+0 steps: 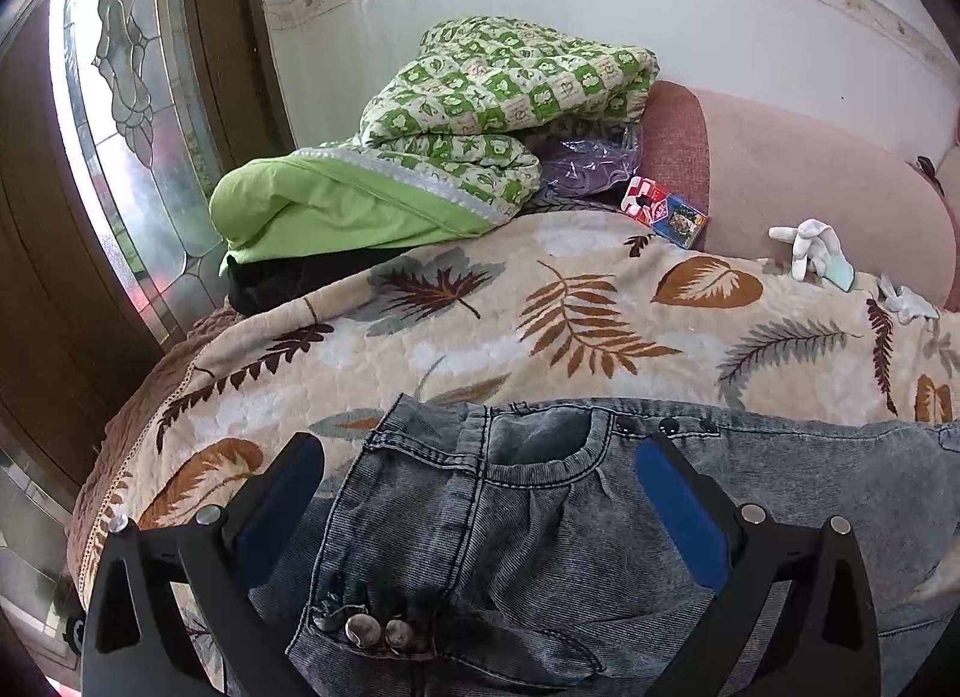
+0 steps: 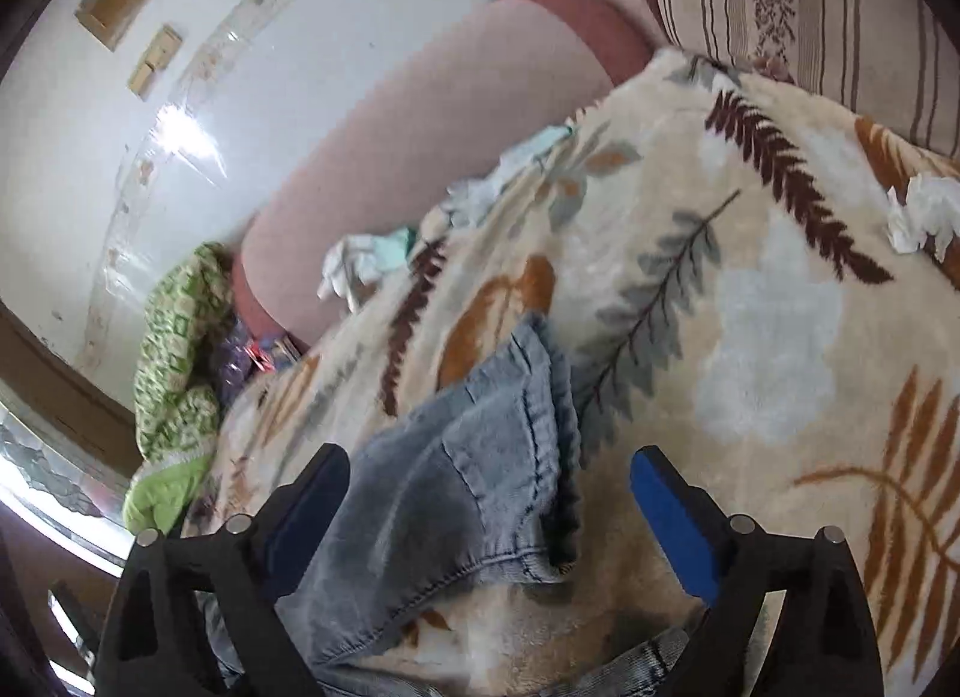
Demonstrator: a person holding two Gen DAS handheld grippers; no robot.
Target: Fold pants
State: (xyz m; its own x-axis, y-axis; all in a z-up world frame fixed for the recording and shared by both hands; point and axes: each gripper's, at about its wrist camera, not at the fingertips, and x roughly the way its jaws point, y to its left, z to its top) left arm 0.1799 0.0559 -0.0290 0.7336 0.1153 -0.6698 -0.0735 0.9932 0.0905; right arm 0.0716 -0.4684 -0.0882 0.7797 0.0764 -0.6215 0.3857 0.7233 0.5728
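The pants (image 1: 540, 523), a grey washed denim pair, lie on the leaf-patterned blanket (image 1: 540, 313) that covers the sofa seat. In the left wrist view the waistband end, with its pocket opening and metal buttons (image 1: 375, 631), spreads across the near edge of the blanket. The left tongs (image 1: 480, 469) stand wide apart above it, one blue-padded finger on each side of the pocket, holding nothing.

In the right wrist view a leg end of the pants (image 2: 480, 457) points up the blanket, its stitched hem bunched and partly folded. The right tongs (image 2: 489, 478) are also spread wide, with the cloth lying between the fingers and not pinched; the left finger sits over the denim, the right one over bare blanket.

Behind the blanket runs the pink sofa backrest (image 1: 810, 181). A folded green checked quilt (image 1: 480, 114) is piled at the far left end, with a small colourful box (image 1: 666, 214) just beside it. A white and mint glove (image 1: 816, 256) lies at the foot of the backrest. A striped cushion (image 2: 810, 0) stands at the other end of the sofa, and a crumpled white tissue (image 2: 924, 211) rests on the blanket near it.
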